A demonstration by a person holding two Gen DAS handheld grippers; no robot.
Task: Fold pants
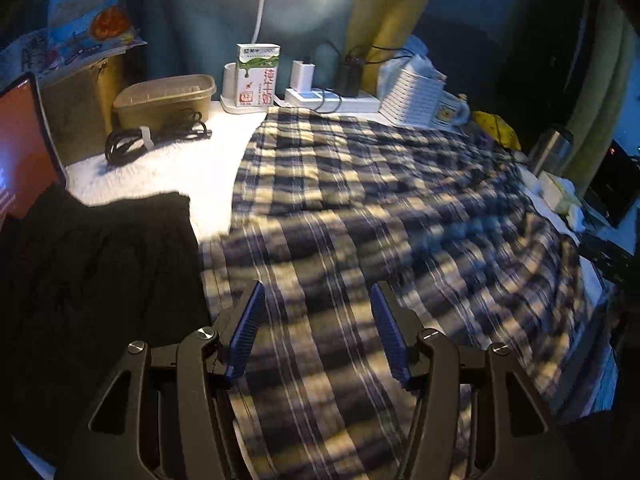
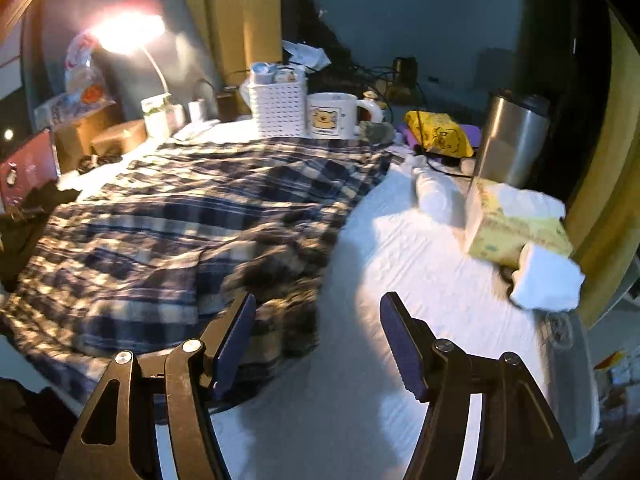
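Pants: I see the plaid pants (image 1: 360, 208) spread across the white table (image 1: 168, 164), rumpled and not yet folded; in the right wrist view their near edge bunches just ahead of my gripper.
Left gripper: my left gripper (image 1: 318, 332) is spread wide and empty, hovering over the plaid cloth.
Right gripper: my right gripper (image 2: 318, 344) is spread too, holding nothing, its left pad over the bunched edge and its right pad over bare table.
Handling: I judge the cloth soft, light and limp (it will sag and drag, not hold a crease).
Where to take hold: I would pinch a hem or the outer edge through every layer, one gripper at each end.
Hazards: the bear mug (image 2: 332, 116), white basket (image 2: 276, 110) and steel tumbler (image 2: 508, 140) stand near the far edge; a dark garment (image 1: 100, 264) lies just beside the pants.
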